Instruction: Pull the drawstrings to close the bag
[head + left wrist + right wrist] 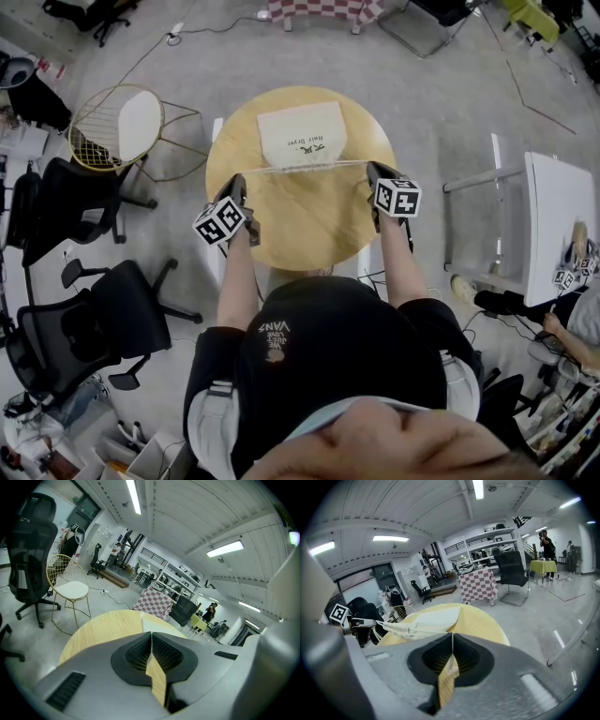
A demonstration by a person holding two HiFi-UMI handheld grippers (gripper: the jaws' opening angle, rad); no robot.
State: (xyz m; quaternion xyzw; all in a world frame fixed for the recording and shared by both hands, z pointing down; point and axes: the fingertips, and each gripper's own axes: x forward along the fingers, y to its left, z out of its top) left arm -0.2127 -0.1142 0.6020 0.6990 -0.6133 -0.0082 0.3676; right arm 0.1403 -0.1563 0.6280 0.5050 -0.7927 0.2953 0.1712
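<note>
A white drawstring bag [302, 134] lies flat on the far half of the round wooden table [309, 230], its near edge gathered into pleats. A thin white drawstring [281, 169] runs taut along that gathered mouth from one gripper to the other. My left gripper [240, 186] is at the cord's left end and my right gripper [373, 172] at its right end. In the left gripper view the jaws are pressed together [151, 635], with the bag [158, 626] just beyond. In the right gripper view the jaws [452, 637] are shut, the cord lies in their gap, and the bunched bag mouth [401, 630] stretches left.
A gold wire chair [122, 127] with a white seat stands left of the table, and black office chairs [84, 309] are nearer left. A white table [562, 225] stands at the right, with another person [577, 328] beside it. A checked cloth [323, 9] hangs at the far side.
</note>
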